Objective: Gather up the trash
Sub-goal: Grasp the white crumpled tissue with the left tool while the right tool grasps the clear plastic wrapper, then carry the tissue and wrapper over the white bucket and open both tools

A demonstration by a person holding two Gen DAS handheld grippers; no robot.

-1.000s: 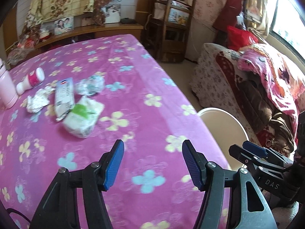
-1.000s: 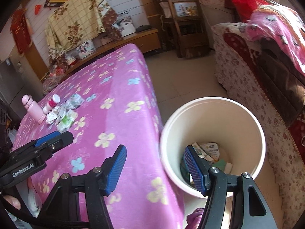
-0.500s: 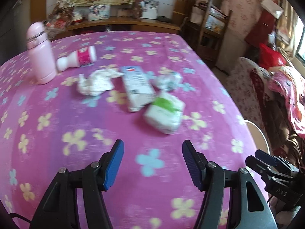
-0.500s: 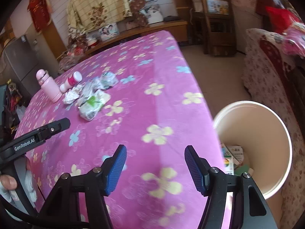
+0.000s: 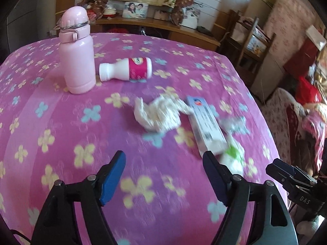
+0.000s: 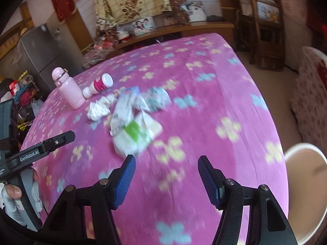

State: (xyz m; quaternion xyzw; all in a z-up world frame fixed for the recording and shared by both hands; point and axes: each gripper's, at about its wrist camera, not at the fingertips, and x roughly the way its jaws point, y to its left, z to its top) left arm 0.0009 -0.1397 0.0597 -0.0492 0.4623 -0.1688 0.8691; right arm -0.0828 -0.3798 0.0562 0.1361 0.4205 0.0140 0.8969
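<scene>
The tabletop (image 5: 61,143) is covered with a pink cloth printed with yellow and blue flowers, and it fills most of both views. Beside its right edge, in the right wrist view, stands a cream-coloured bin (image 6: 302,194), lower than the tabletop; its inside is blurred.

The left gripper (image 5: 163,175) hangs above the near part of the cloth with its jaws spread wide and nothing between them. The right gripper (image 6: 165,175) is also above the cloth, near the bin side, with its jaws spread and holding nothing.

A pink bottle (image 5: 76,51) stands upright at the far left. Just beside it a white bottle with a pink label (image 5: 127,69) lies on its side.

The trash lies together in the middle of the tabletop, ahead of both grippers. A long flat carton (image 5: 206,126) lies there, and a white packet with a green patch (image 6: 136,135) touches its near end. A crumpled tissue (image 5: 159,114) lies against the carton's left side. A small clear wrapper (image 6: 157,99) is on the carton's far right side.
</scene>
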